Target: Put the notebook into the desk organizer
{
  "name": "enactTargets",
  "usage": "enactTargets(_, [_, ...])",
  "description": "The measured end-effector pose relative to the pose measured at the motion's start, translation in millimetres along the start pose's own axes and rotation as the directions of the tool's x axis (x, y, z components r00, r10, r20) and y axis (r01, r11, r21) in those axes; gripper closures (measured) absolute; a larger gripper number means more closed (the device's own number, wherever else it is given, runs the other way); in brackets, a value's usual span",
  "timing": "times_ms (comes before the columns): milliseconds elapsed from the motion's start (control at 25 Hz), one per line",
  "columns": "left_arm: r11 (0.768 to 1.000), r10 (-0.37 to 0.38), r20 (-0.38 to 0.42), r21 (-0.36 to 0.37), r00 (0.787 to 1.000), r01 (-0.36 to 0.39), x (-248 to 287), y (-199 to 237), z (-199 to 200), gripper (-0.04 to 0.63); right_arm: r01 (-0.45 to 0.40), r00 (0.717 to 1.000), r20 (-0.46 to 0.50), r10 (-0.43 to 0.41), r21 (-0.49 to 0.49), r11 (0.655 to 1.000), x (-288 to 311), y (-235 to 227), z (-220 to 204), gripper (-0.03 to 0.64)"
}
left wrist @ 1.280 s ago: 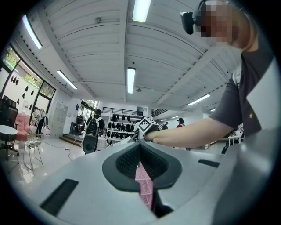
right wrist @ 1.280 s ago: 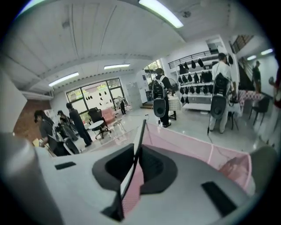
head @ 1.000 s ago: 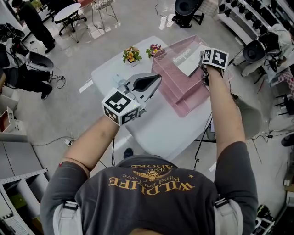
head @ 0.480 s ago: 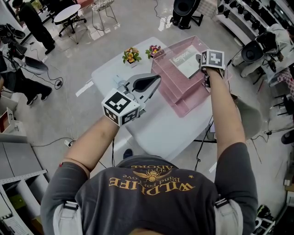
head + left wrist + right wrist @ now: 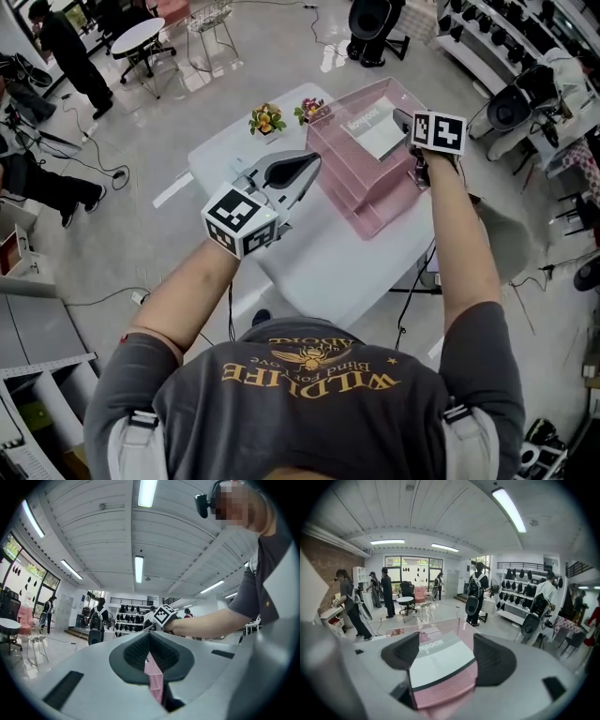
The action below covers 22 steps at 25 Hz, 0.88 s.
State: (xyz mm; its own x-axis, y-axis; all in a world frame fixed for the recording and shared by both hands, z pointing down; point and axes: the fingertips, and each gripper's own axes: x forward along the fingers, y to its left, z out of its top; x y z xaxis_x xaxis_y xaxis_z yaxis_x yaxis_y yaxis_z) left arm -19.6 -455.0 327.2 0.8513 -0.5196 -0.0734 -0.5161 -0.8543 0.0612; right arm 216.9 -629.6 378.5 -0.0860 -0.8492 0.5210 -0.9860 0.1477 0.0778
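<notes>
Notebook [image 5: 372, 128] with a white cover, a dark band and grey lettering, lying flat in the top tray of the pink mesh desk organizer [image 5: 352, 183]; its near edge sits just inside the tray's front rim. It looks thin and light, with a smooth cover that would probably slide easily on the mesh. It would likely bend if lifted by one corner, so any correction is best taken at the middle of the near edge, pinching cover and pages together. Right gripper [image 5: 446, 644] is released: its jaws have just been opening and now stand wide apart, one to either side of the notebook's near edge, with neither pad touching it. The placing step therefore appears done, and what remains is most likely a clear retreat without nudging the tray. Left gripper [image 5: 149, 637] is held level over the white table [image 5: 309, 267], well apart from the organizer, with its jaws closed together and nothing held; only a sliver of pink mesh shows past them. Two small flower pots [image 5: 267, 118] stand near the table's far edge, beside the organizer and outside the working area.
</notes>
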Motion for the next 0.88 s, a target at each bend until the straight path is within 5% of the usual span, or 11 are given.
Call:
enactTargets(200, [1.000,0.002,0.016,0.002,1.000,-0.002,-9.9,-11.5,13.8,0.597,-0.161,0.977,0.142,0.159,0.001,0.987,-59.7,31.8,16.3,0.262])
enactTargets(480, [1.000,0.000,0.038,0.016,0.999,0.000,-25.8,-32.5,33.1,0.597,-0.327,0.897,0.311,0.315,-0.016,0.945,-151.7,60.5,27.4,0.305])
enactTargets(880, [1.000,-0.002,0.050,0.028,0.999,0.000,-49.9,-74.1,43.1,0.597,-0.454,0.793,0.443,0.419,-0.029,0.890,-245.4,83.3,-25.0,0.506])
